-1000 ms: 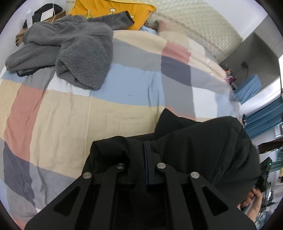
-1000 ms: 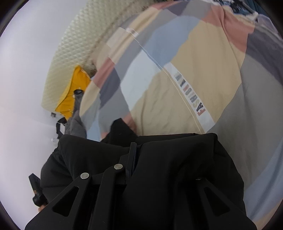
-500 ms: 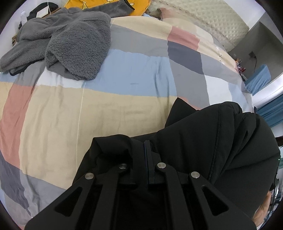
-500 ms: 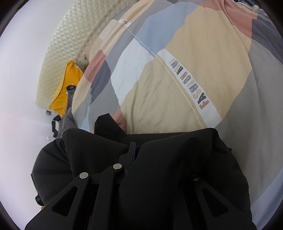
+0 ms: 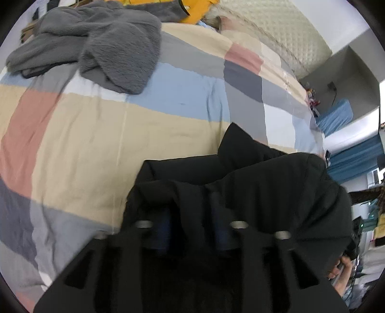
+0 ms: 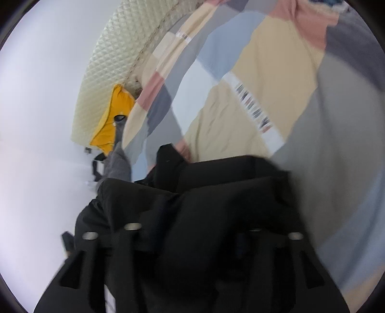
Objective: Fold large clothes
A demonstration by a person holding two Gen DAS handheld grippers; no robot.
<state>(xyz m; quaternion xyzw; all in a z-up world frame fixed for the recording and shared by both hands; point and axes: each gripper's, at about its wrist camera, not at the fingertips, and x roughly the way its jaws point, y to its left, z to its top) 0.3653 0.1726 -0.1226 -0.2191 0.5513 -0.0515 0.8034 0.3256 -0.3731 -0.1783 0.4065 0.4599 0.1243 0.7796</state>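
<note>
Left wrist view: black garment, heavy-looking jacket cloth, bunched in thick folds over the near part of the bed; left gripper has its jaws opening, blue pads parted, a fold of the cloth draped between them but seemingly no longer pinched. A grey fleece garment lies crumpled well apart at the far end, by a yellow pillow. Right wrist view: the same black garment spread across the foreground; right gripper likewise opening, cloth lying between and over its jaws, contact blurred. Handling, as judged: soft, limp, bulky, smooth-faced, likely to slide and sag; not fragile. Best taken at seamed edges, hem or shoulder corners, both sides together, pinching a single layer.
</note>
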